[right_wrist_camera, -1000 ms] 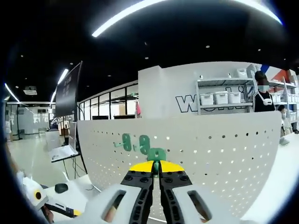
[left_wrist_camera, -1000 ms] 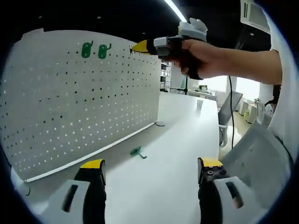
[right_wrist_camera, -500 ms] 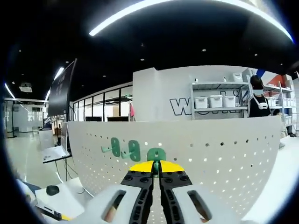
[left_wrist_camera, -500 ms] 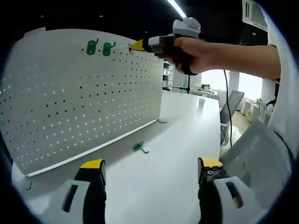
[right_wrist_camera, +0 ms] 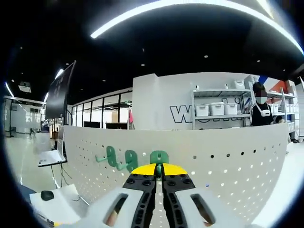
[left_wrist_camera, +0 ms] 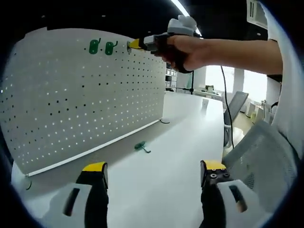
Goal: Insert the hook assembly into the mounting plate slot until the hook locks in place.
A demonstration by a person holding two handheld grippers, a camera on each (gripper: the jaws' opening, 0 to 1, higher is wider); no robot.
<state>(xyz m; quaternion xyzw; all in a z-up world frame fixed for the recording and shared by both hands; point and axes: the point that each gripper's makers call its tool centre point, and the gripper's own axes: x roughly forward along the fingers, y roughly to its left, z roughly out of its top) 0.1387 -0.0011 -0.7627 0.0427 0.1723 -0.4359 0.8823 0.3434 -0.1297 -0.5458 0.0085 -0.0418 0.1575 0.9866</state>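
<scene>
Two green hooks (left_wrist_camera: 101,47) on white pegboard (left_wrist_camera: 71,99) — one hook (left_wrist_camera: 141,147) on white table (left_wrist_camera: 166,161).

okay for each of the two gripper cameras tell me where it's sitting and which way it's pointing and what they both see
Left gripper view: rides the left gripper, low over the white table, jaws apart, looking along the pegboard; a loose green hook lies on the table, and the person's hand holds the right gripper at the board's top.
Right gripper view: rides the right gripper, facing the pegboard's upper edge, jaws shut on a green hook.
Shared: the pegboard and its two mounted green hooks.
</scene>
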